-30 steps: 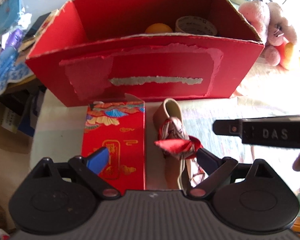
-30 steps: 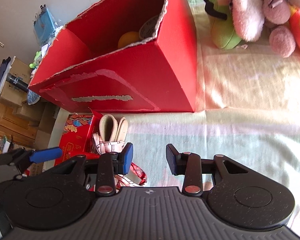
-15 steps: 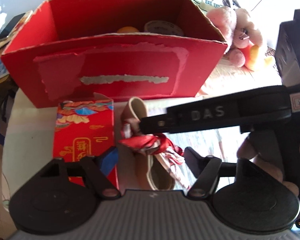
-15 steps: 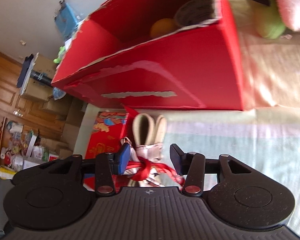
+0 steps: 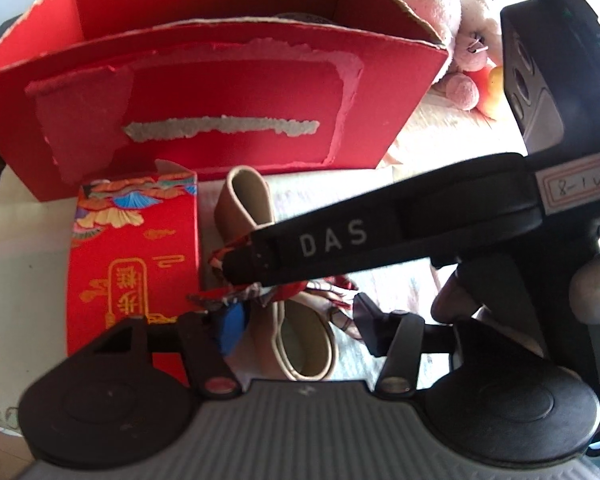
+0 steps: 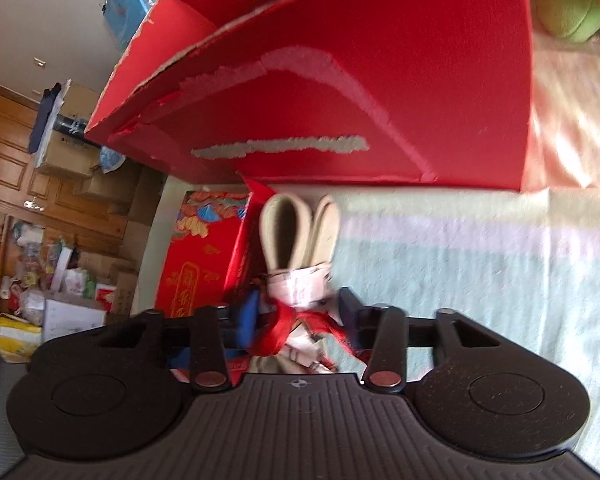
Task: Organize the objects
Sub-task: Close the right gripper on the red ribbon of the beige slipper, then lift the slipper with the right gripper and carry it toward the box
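Observation:
A beige folded strap tied with a red patterned scarf lies on the cloth in front of the big red box. My left gripper is open, its fingers on either side of the strap's near loop. My right gripper reaches in from the right. It is open with the scarf knot close between its fingers. In the left wrist view one of its fingers crosses above the bundle. A decorated red packet lies just left of the strap.
The red box stands open-topped right behind the bundle. Pink and yellow plush toys sit to its right, and a green plush shows in the right wrist view. Pale striped cloth stretches to the right. Cardboard boxes and clutter lie off the left edge.
Both grippers have come down onto the tied strap. The right gripper swung in from the right over the knot. The left gripper's fingers have narrowed around the near loop.

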The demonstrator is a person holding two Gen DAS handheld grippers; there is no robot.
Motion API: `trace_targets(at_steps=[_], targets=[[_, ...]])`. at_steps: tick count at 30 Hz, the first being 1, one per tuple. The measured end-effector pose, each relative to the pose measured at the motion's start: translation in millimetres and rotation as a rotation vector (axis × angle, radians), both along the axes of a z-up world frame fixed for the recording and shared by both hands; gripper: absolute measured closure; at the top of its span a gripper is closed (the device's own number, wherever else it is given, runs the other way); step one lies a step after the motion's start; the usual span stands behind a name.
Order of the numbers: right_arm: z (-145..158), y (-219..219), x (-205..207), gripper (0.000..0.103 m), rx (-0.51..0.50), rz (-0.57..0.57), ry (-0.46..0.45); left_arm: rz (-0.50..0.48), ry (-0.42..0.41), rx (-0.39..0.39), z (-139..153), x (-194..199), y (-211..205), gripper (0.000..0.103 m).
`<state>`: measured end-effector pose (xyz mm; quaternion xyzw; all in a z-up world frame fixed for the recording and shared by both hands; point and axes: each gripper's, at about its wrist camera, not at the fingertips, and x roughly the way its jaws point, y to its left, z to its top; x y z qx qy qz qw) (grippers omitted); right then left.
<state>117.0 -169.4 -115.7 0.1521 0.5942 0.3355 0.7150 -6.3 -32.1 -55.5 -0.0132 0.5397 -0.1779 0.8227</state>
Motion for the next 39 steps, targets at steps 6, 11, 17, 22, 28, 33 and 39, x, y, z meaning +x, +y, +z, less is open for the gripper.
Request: trace_targets(at_steps=[6,11,17,22,28,33,39], targets=[[4,-16,-2,0.073,0.008,-0.041,0.018,-0.025,-0.014,-0.016,1,0,-6,0.049],[6,-33,-5,0.074,0.012,-0.088,0.022,-0.075,-0.048,0.023,2,-3,-22,0.052],[4,-54,-10,0.074,0.021,-0.148,0.039,-0.118,-0.081,0.045,2,-6,-39,0.052],[5,-57,-13,0.074,0.028,-0.168,0.040,-0.130,-0.092,0.071,-4,-4,-50,0.049],[7,-59,-16,0.074,0.034,-0.175,0.033,-0.126,-0.106,0.089,-5,-3,-46,0.051],[14,-65,-16,0.075,0.029,-0.182,0.010,-0.139,-0.108,0.092,-7,-6,-53,0.063],[25,-78,-21,0.076,0.013,-0.187,-0.034,-0.161,-0.128,0.074,2,-8,-67,0.063]])
